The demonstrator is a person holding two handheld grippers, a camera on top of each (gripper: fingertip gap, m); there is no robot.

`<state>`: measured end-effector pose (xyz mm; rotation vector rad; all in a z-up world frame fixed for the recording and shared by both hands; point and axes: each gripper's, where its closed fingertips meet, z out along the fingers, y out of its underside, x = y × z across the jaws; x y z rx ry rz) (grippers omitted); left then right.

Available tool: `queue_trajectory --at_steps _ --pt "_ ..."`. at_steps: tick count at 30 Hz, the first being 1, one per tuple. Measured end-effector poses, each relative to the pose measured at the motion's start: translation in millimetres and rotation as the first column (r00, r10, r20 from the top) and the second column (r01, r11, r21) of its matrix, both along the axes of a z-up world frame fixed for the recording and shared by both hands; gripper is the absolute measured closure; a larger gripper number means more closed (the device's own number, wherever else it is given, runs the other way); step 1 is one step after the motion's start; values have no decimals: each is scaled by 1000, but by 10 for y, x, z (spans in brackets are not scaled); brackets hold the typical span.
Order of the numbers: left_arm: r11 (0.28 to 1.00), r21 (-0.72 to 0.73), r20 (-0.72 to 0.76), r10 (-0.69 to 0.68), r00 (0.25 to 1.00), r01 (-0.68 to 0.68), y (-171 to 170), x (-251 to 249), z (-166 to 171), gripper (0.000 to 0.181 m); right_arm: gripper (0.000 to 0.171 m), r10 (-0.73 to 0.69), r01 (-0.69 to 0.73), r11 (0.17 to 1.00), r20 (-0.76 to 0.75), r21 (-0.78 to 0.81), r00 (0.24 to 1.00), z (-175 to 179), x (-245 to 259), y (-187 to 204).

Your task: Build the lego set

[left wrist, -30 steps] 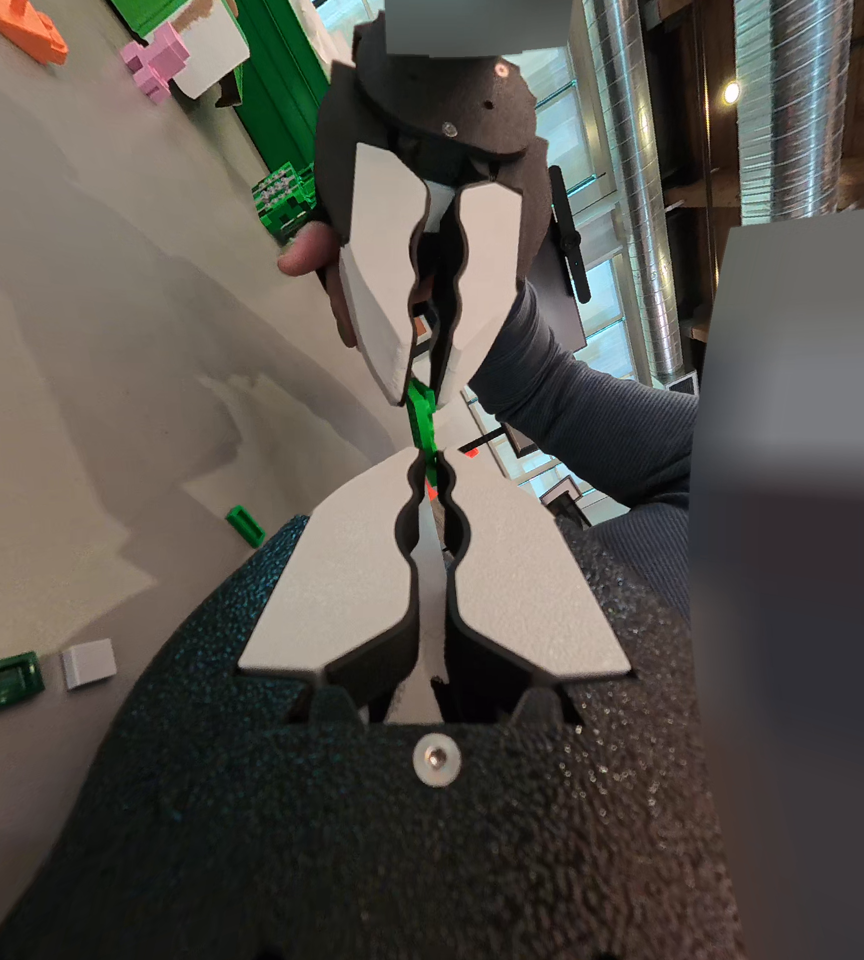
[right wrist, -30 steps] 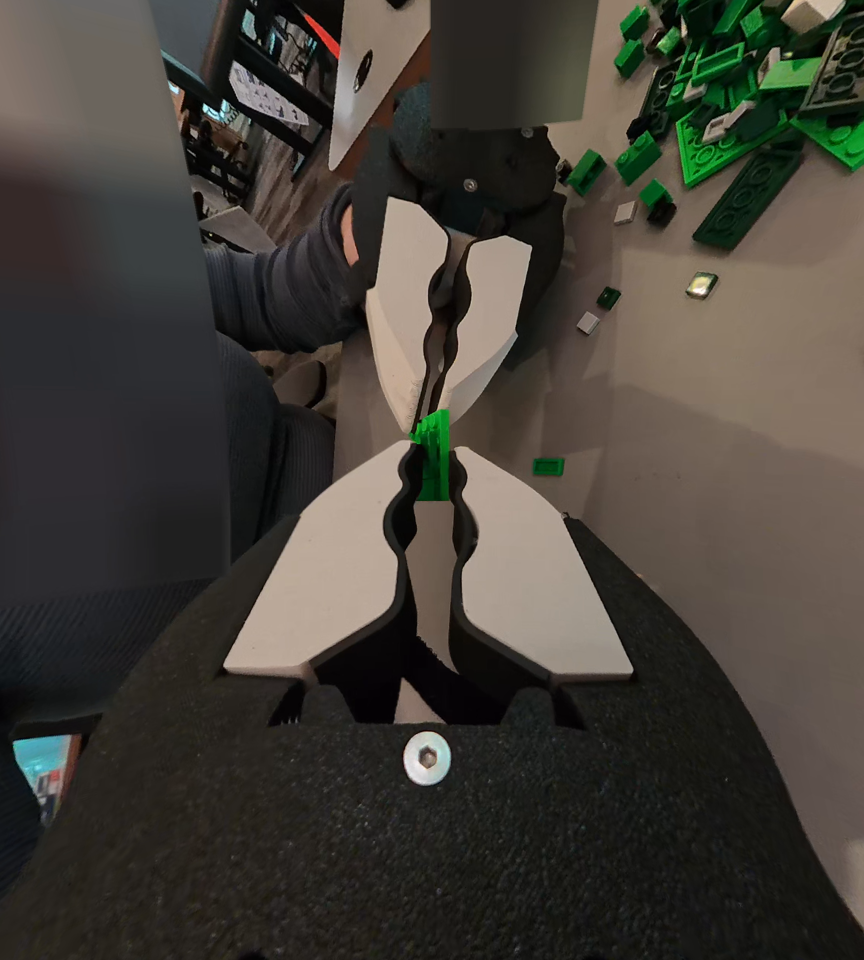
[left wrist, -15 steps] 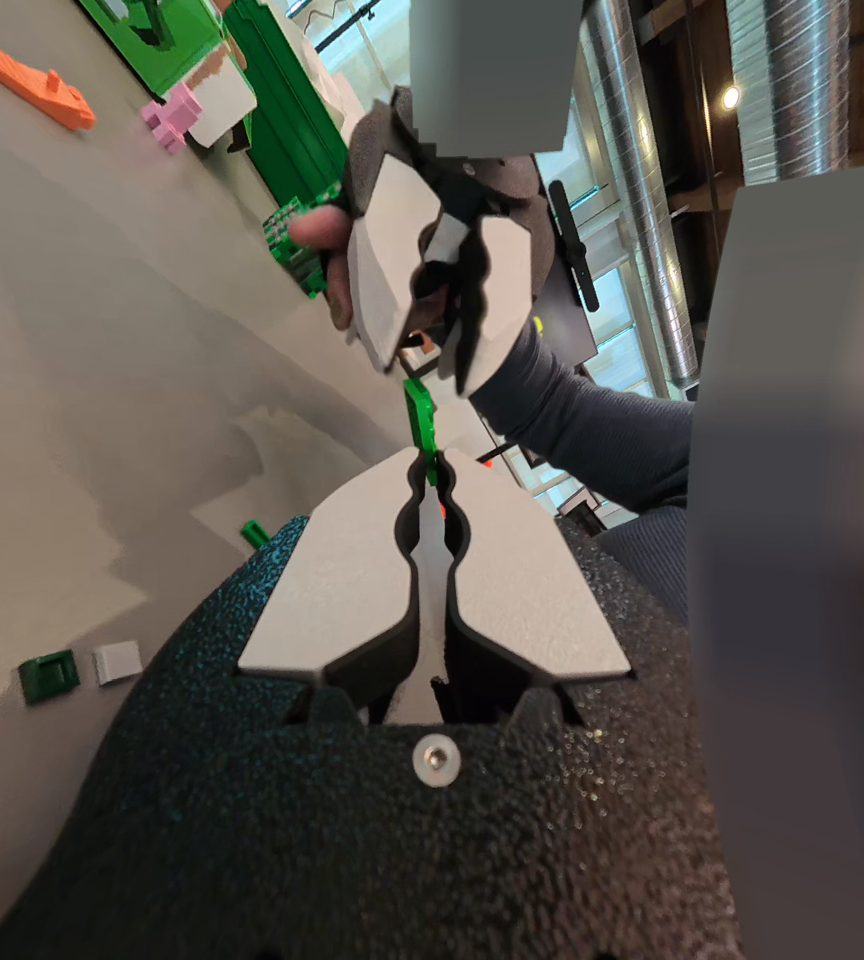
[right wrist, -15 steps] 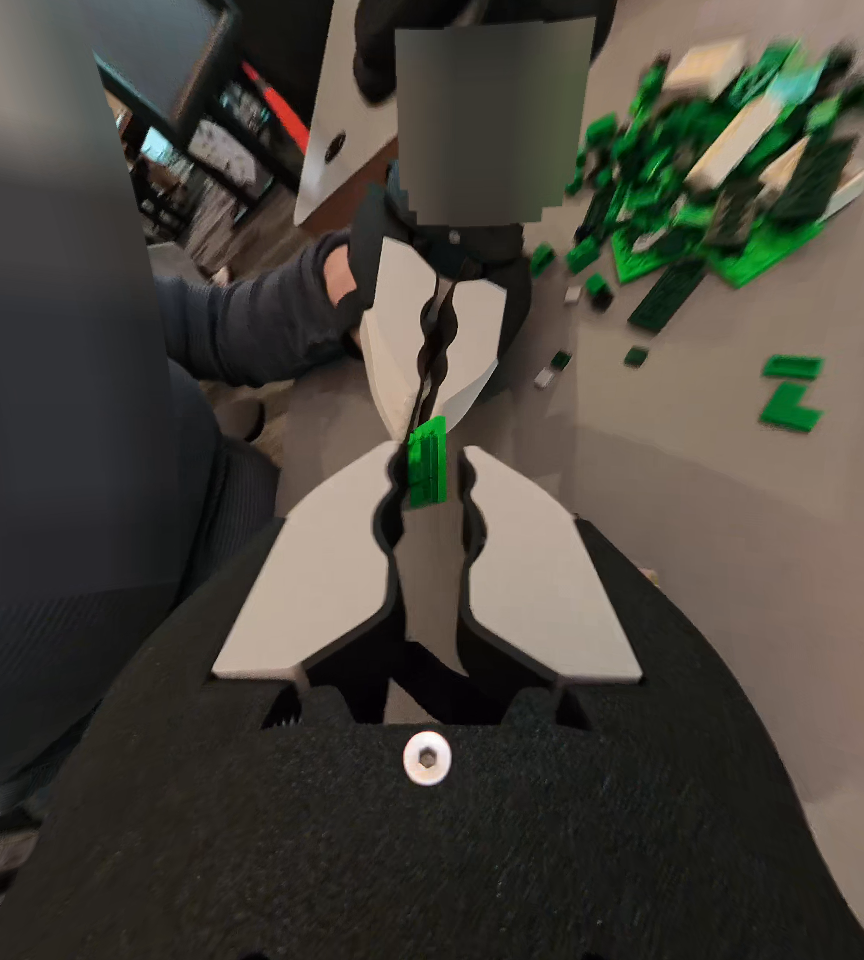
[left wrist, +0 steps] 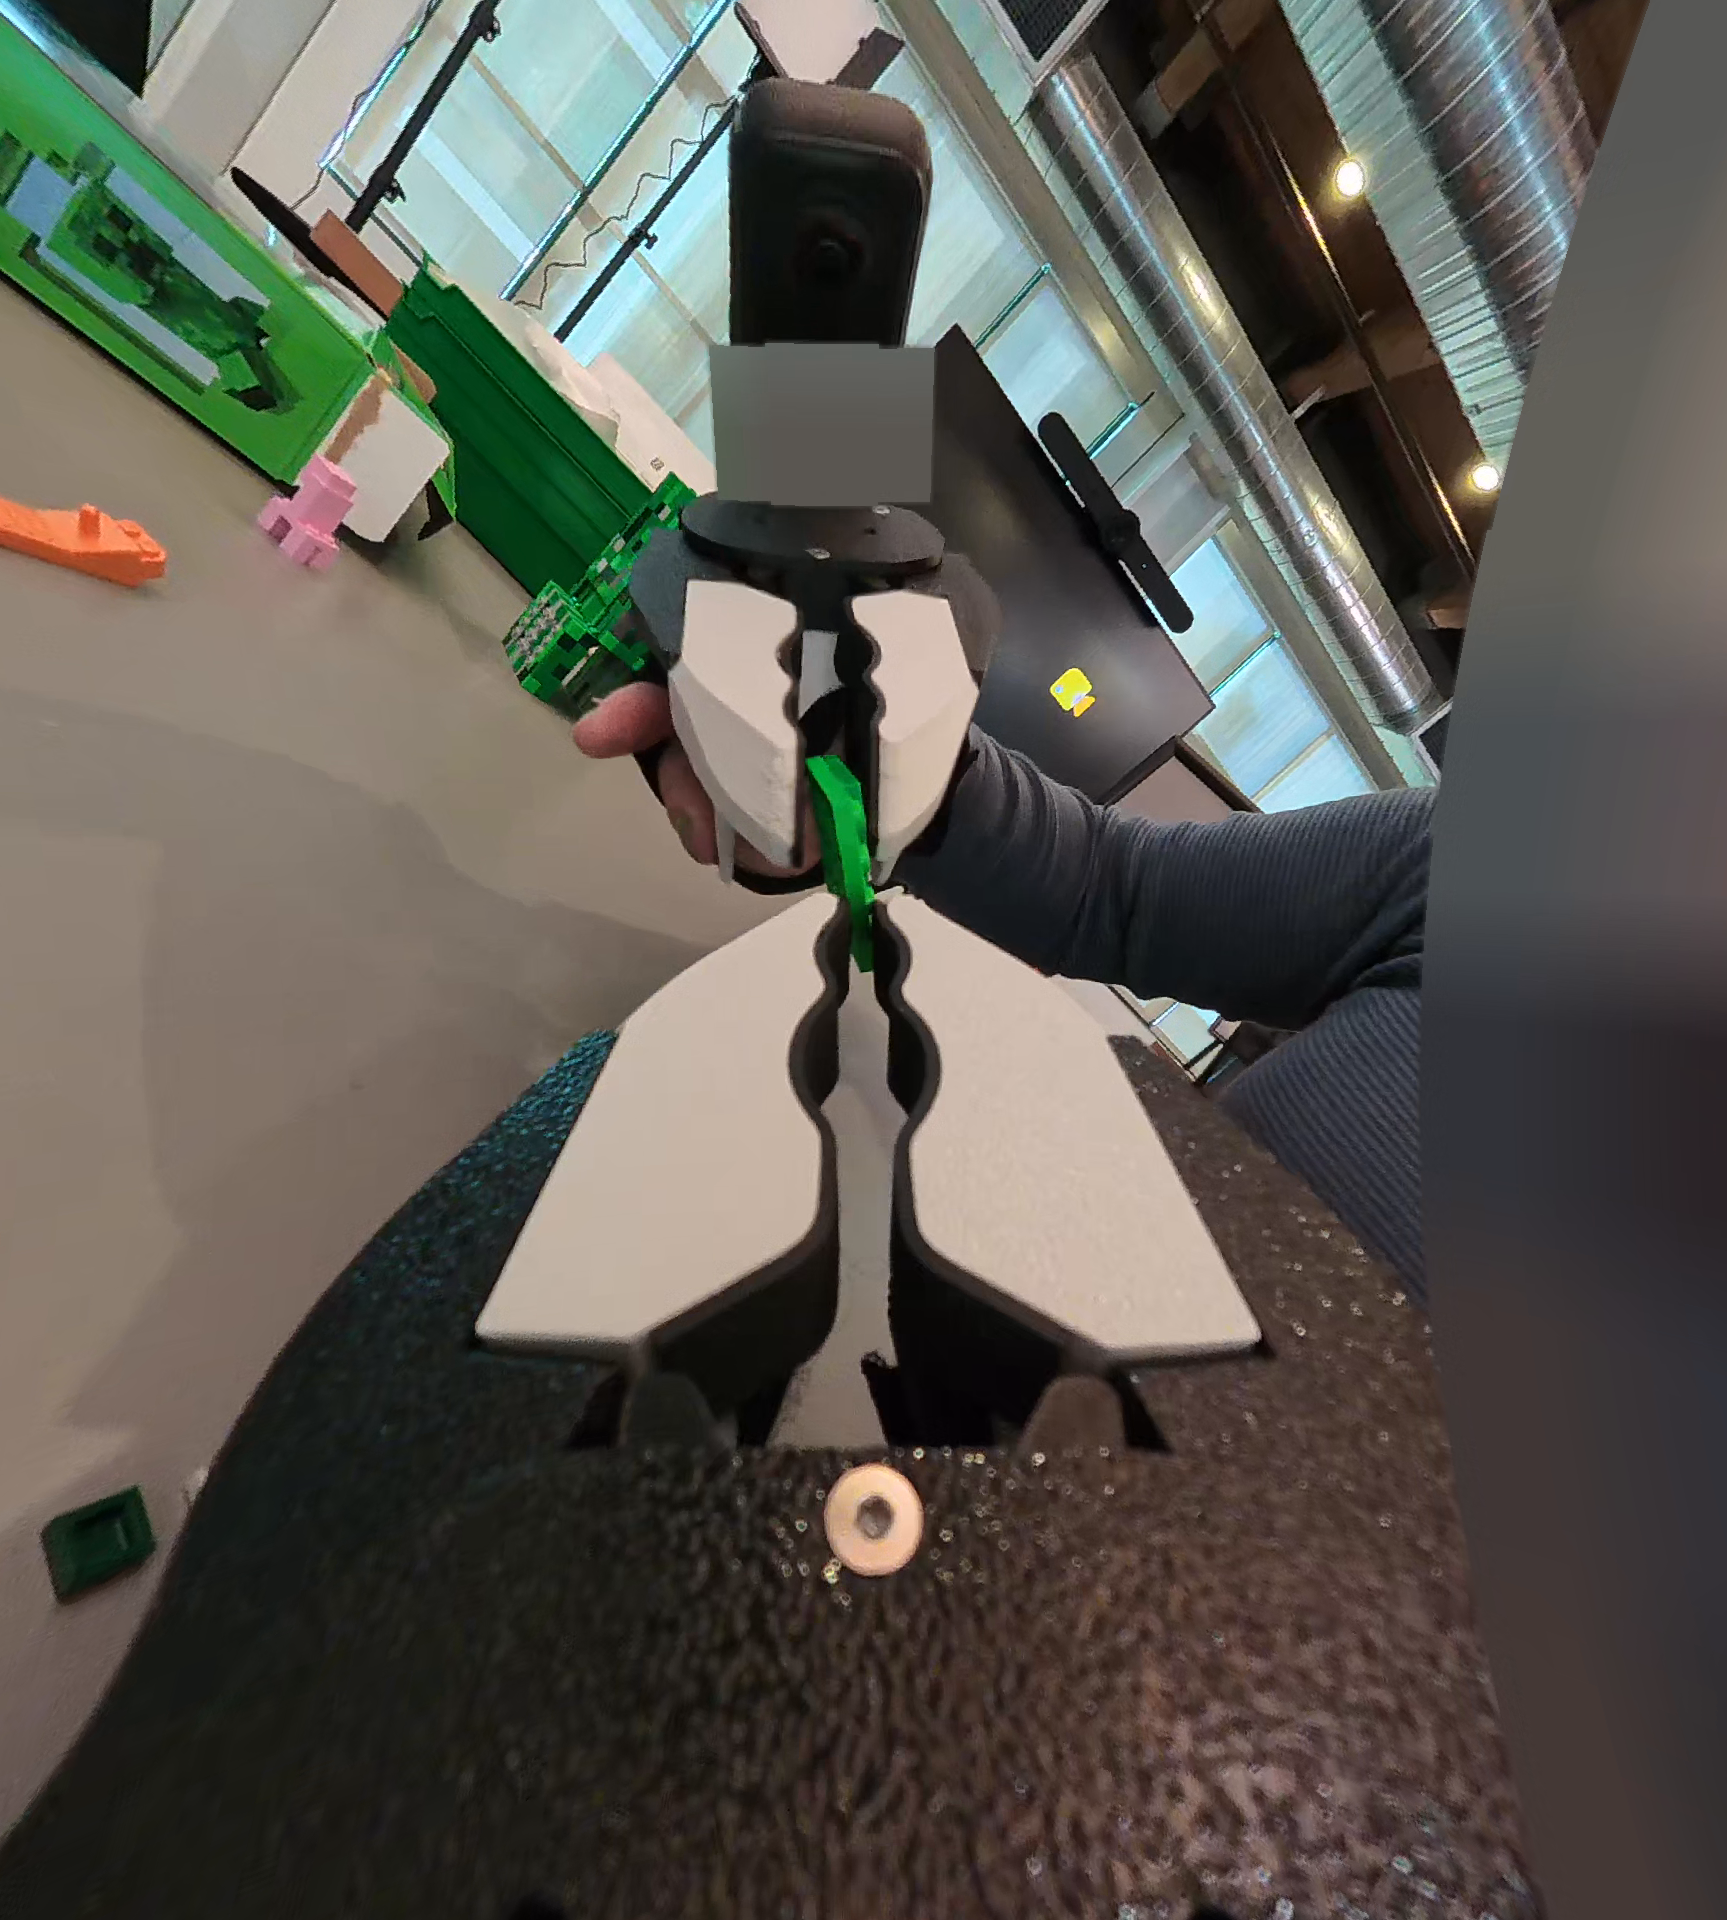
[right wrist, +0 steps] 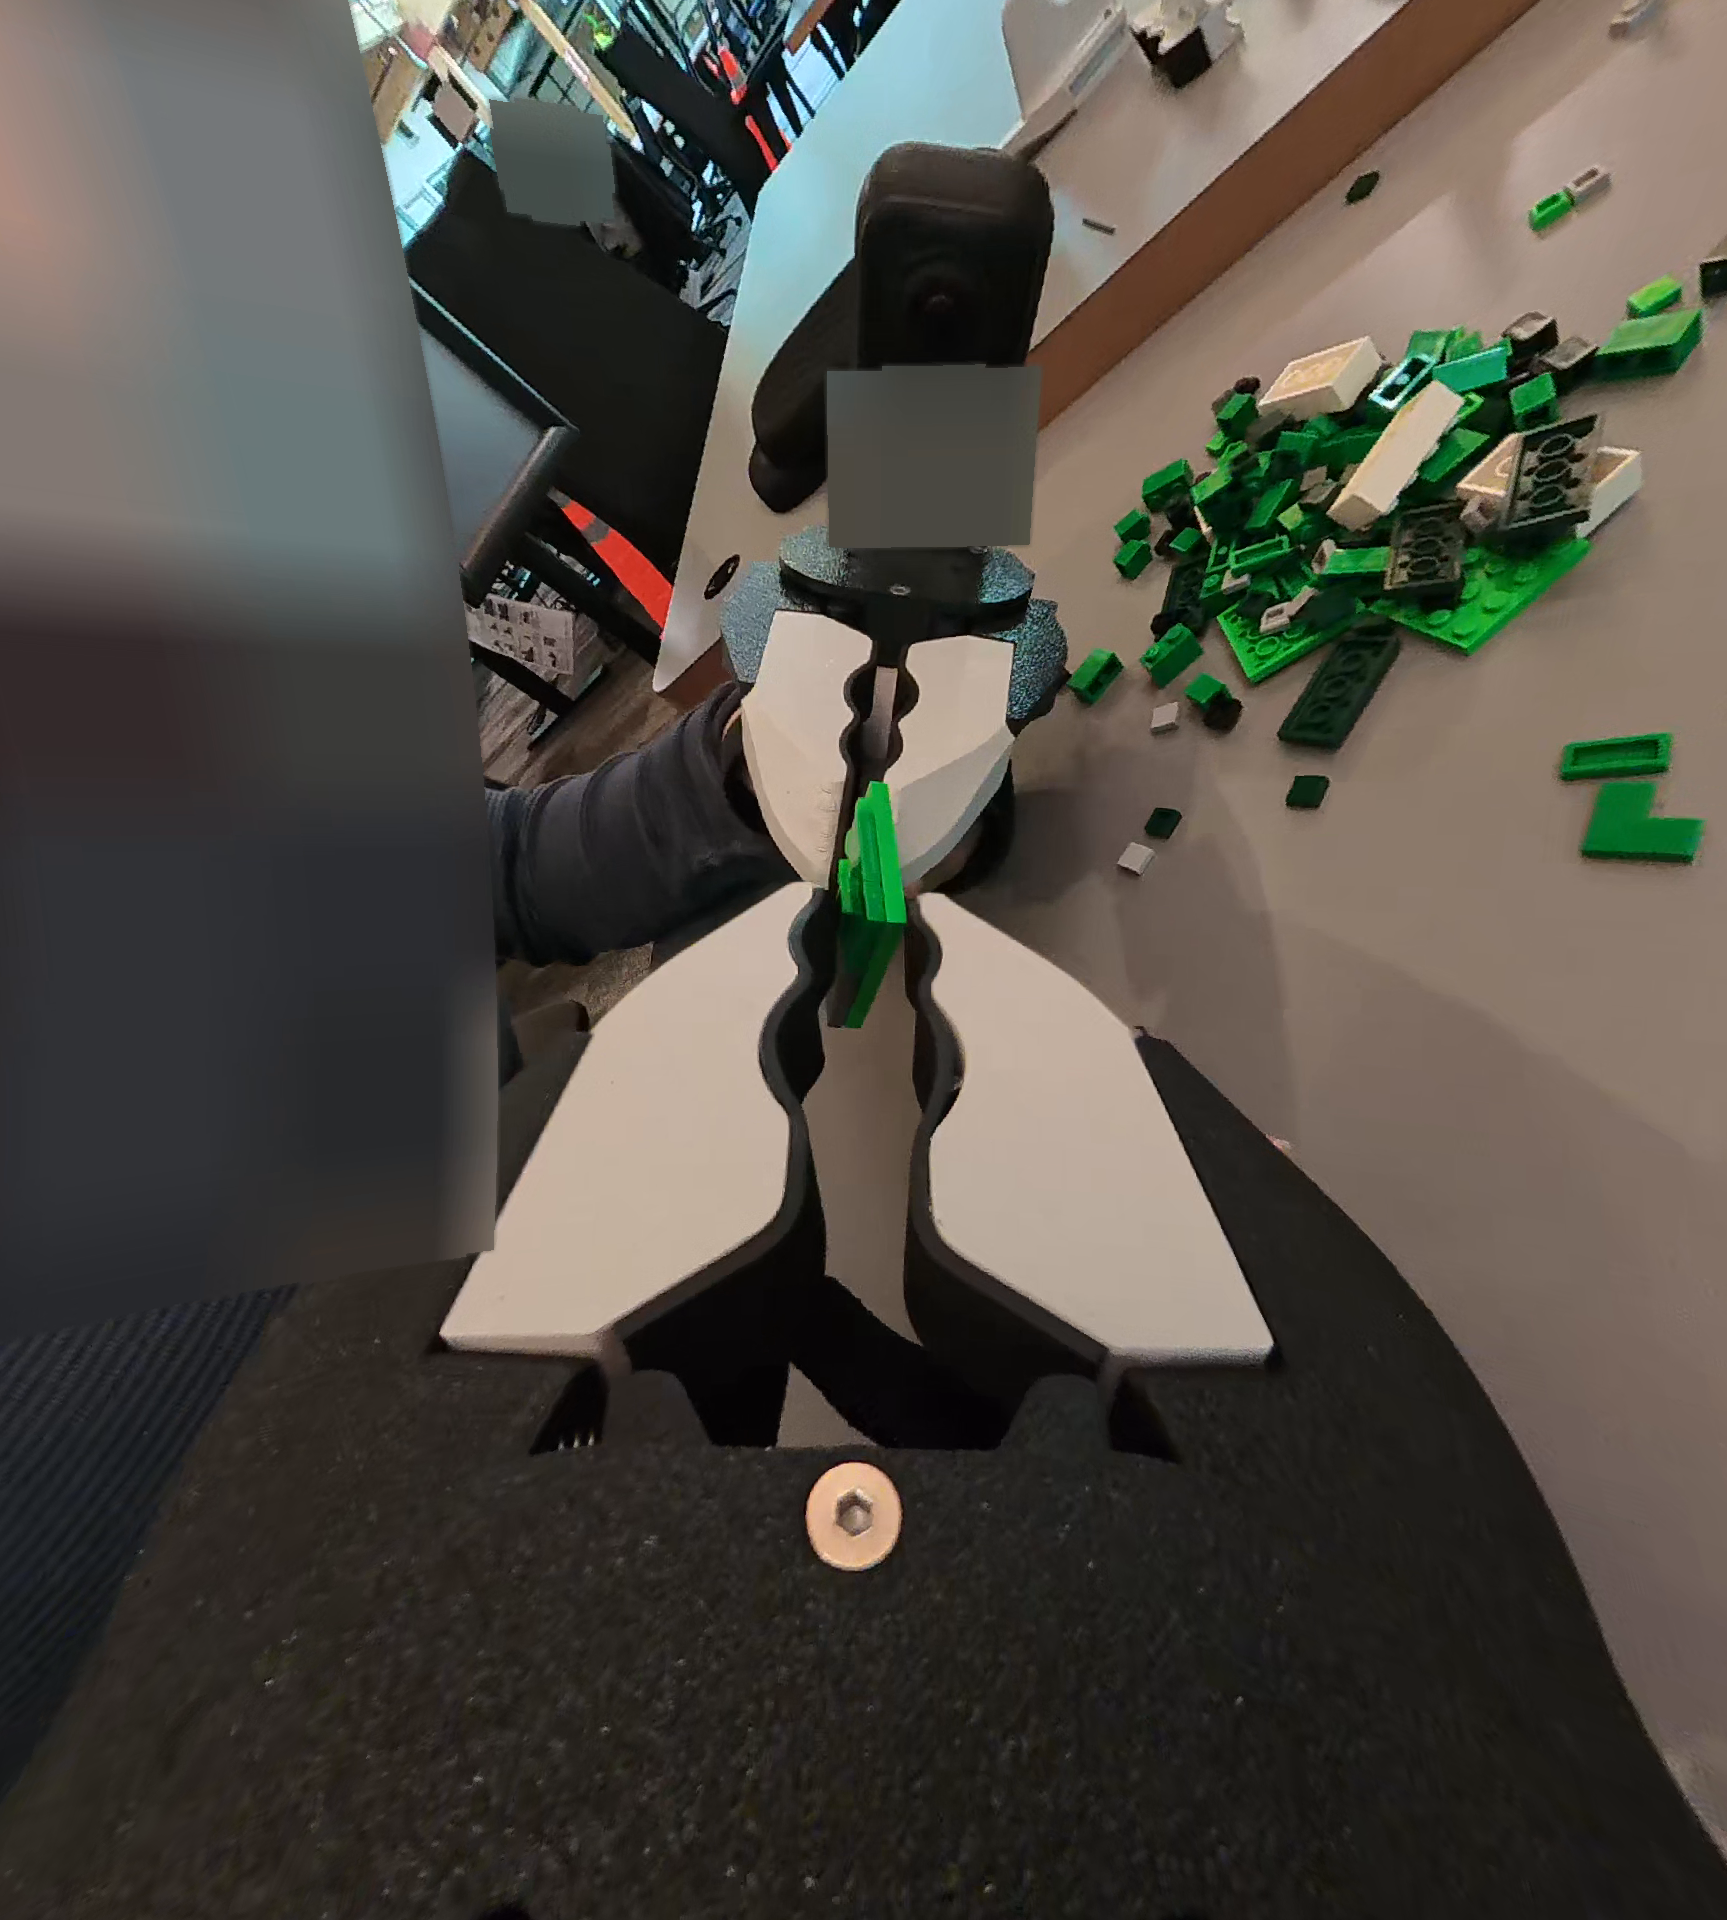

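Note:
A small bright green lego piece (left wrist: 843,831) made of stacked plates is held in the air between both grippers, above the grey table (left wrist: 163,935). My left gripper (left wrist: 857,914) is shut on its near end. My right gripper (left wrist: 833,862) faces it tip to tip and grips the other end. In the right wrist view the green piece (right wrist: 880,873) sits tilted between the jaws of my right gripper (right wrist: 859,920), which are closed around it. My left gripper (right wrist: 869,878) pinches its far end. Each gripper is held by a hand with a dark sleeve.
A pile of green, white and black bricks (right wrist: 1410,499) lies on the table, with an L-shaped green plate (right wrist: 1638,831) and small loose pieces nearby. An orange brick separator (left wrist: 38,525), a pink figure (left wrist: 308,509), a green box (left wrist: 142,281) and a partly built green block (left wrist: 578,634) stand farther off.
My right gripper opened briefly, slid farther onto the green piece and closed in again. Both grippers tilted up, so more of the room shows behind them.

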<state>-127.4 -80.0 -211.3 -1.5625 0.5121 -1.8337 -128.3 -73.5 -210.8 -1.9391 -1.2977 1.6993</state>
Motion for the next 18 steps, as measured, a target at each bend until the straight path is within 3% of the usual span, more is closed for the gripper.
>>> queue_trajectory --at_steps 6,14,18 --pt "998 51 -23 22 999 -21 0 -12 15 178 165 15 -15 999 -13 45 1000 38 -14 -33" --pt "990 127 -80 72 994 -62 18 -12 -4 178 165 -26 25 1000 -17 -10 1000 22 -20 -18" --pt "993 95 -35 70 997 -66 43 -32 25 178 165 -40 45 994 -54 98 998 32 -34 -5"
